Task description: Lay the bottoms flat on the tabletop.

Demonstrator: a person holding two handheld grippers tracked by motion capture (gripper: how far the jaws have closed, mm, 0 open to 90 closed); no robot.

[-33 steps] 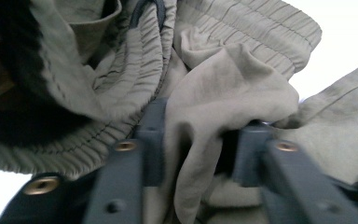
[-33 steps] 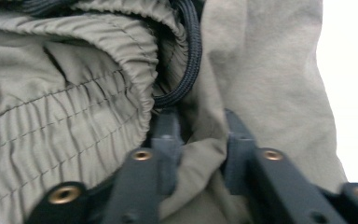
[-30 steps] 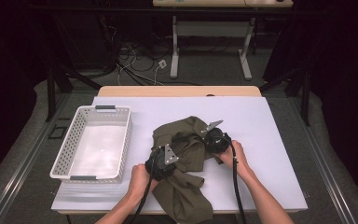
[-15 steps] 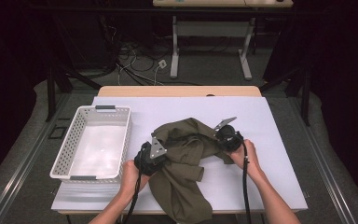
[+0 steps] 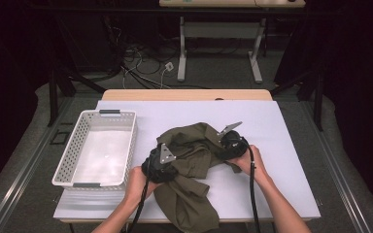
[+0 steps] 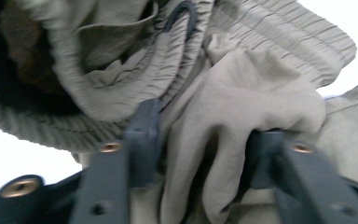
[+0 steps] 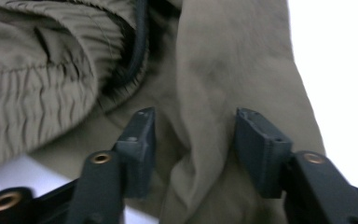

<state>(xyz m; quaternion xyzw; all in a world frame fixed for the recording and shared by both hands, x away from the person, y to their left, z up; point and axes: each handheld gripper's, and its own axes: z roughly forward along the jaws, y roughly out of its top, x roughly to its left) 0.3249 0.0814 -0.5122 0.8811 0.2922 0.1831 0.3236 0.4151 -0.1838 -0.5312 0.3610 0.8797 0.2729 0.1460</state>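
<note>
An olive-green garment (image 5: 189, 155) with an elastic waistband and a dark drawstring lies crumpled on the white table (image 5: 281, 145), one leg trailing toward the front edge. My left gripper (image 5: 174, 163) is at its left side and my right gripper (image 5: 218, 147) at its right side, both pointing into the cloth. In the left gripper view my gripper (image 6: 205, 135) has its jaws apart with a thick fold bulging between them. In the right gripper view my gripper (image 7: 191, 140) stands apart around a looser fold. Both pairs of jaws have just been opening.
A white perforated basket (image 5: 97, 114) with nothing in it stands on the table's left part. Bare white table lies behind and to the right of the garment. Beyond the table's far edge are a dark floor, cables and desk legs.
The two grippers moved apart, drawing the waistband wider, then eased slightly back. The cloth now lies slacker between them.
</note>
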